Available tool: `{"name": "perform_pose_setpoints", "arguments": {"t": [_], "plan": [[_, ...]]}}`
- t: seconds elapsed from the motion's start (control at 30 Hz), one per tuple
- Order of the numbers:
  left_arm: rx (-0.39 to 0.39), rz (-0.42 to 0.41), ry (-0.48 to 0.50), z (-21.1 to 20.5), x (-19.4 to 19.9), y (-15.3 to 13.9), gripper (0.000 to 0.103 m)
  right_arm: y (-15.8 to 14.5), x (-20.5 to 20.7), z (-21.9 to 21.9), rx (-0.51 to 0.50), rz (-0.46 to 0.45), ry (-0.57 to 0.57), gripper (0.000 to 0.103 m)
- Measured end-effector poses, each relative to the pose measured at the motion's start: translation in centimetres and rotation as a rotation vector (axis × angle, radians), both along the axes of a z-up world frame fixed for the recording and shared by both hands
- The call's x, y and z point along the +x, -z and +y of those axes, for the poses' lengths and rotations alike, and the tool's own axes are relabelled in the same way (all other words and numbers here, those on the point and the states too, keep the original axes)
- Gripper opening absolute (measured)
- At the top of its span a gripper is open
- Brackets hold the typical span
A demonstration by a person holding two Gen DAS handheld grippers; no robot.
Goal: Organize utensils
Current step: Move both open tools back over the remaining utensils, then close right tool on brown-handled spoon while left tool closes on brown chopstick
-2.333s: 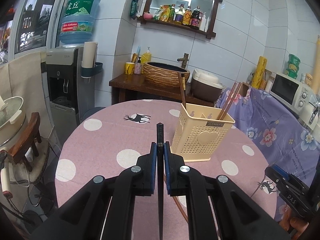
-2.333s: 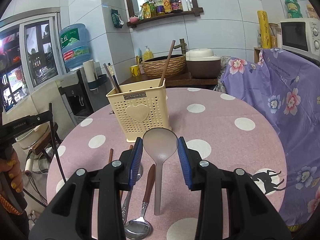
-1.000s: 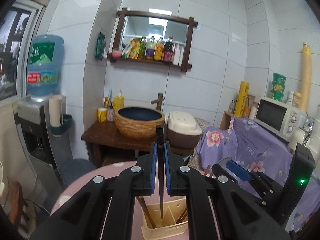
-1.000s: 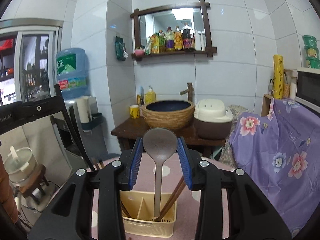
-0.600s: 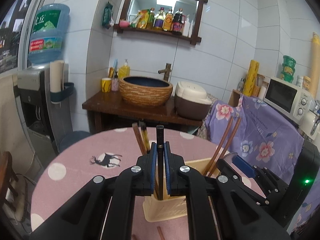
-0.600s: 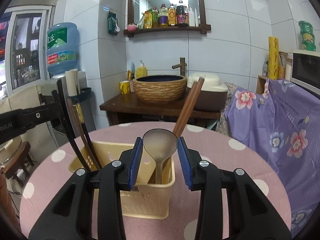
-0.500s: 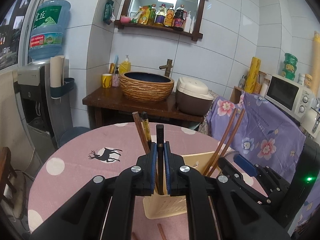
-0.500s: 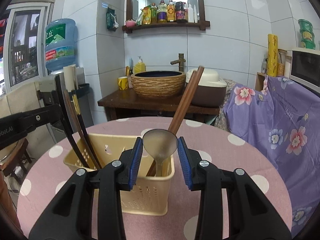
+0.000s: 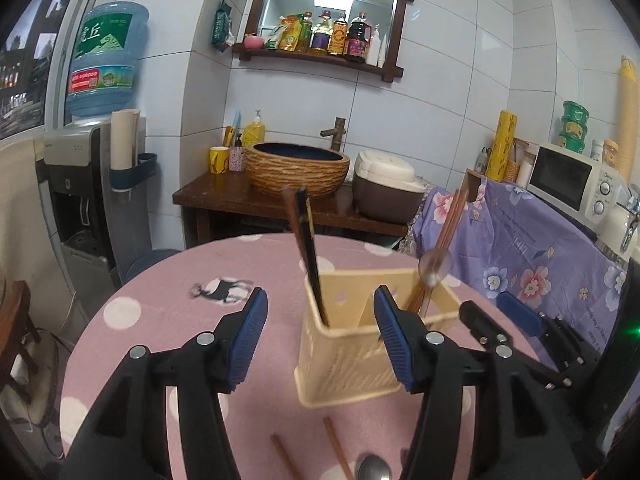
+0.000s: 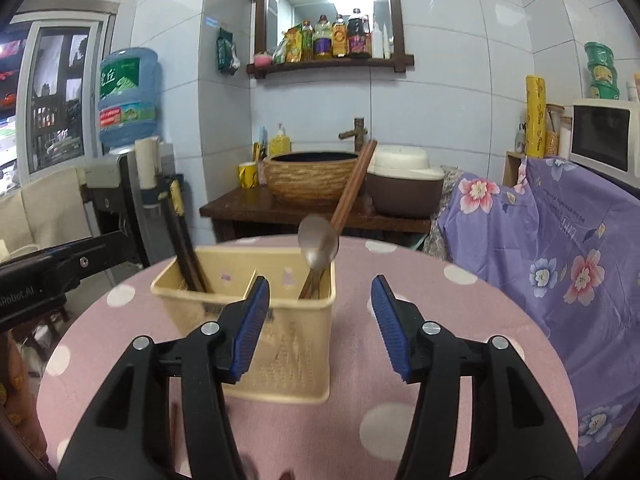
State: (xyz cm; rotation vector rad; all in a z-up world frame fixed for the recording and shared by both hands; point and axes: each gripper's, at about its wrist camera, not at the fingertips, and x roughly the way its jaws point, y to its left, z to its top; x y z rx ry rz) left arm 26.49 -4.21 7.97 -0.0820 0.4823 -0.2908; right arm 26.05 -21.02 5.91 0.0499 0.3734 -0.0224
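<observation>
A cream perforated basket (image 9: 344, 360) stands on the pink dotted table (image 9: 160, 300). My left gripper (image 9: 319, 292) hovers just in front of it, its jaws opening with nothing pressed between them. The black chopstick (image 9: 306, 240) leans in the basket's left compartment. My right gripper (image 10: 319, 280) hangs before the basket (image 10: 288, 344), its jaws also opening and free of the grey spoon (image 10: 318, 242). That spoon stands bowl up in the right compartment beside brown chopsticks (image 10: 352, 184). More dark chopsticks (image 10: 180, 232) lean in the left compartment.
Two brown chopsticks (image 9: 336, 452) and a metal spoon (image 9: 374, 470) lie on the table near its front edge. A purple floral cloth (image 10: 560, 260) covers the counter on the right. A wooden stand with a woven basin (image 9: 296, 168) sits behind the table.
Both grippers sank toward the basket. The left let go of the black chopstick and the right let go of the grey spoon. Both utensils now stand in the basket and both jaws have spread.
</observation>
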Motion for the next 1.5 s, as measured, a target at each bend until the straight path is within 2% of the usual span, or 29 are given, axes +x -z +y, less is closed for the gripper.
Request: {"name": "perform_pose_setpoints", "arguments": {"t": [0.17, 0.33, 0.6, 0.7, 0.8, 0.9, 1.2, 1.33, 1.5], "plan": [[-0.038, 0.123, -0.029, 2.1, -1.8, 3.5, 0.066, 2.2, -3.5, 0.1, -0.008, 0.100, -0.018, 0.054], [0.004, 0.211, -0.087, 3.7, -4.1, 7.1, 0.073, 5.0, -5.6, 0.0, 0.020, 0.212, -0.021, 0.054], [0.025, 0.332, -0.150, 6.1, -6.4, 11.6, 0.074, 9.5, -7.7, 0.2, 0.067, 0.360, -0.023, 0.054], [0.013, 0.342, -0.155, 6.6, -7.3, 12.3, 0.074, 10.8, -8.3, 0.6, 0.064, 0.405, -0.033, 0.054], [0.036, 0.338, -0.153, 6.5, -7.7, 12.4, 0.074, 11.3, -8.2, 0.8, 0.067, 0.435, -0.048, 0.051], [0.020, 0.337, -0.145, 6.5, -7.9, 12.3, 0.074, 11.5, -7.7, 1.5, 0.054, 0.462, -0.065, 0.048], [0.020, 0.338, -0.138, 6.6, -8.3, 12.3, 0.074, 12.4, -4.5, 3.3, 0.035, 0.548, -0.084, 0.030], [0.031, 0.339, -0.134, 6.4, -8.3, 12.4, 0.074, 12.8, -3.4, 3.5, 0.037, 0.562, -0.063, 0.022], [0.053, 0.349, -0.125, 5.6, -7.9, 12.6, 0.074, 12.8, -2.7, 4.1, 0.015, 0.560, -0.044, 0.021]]}}
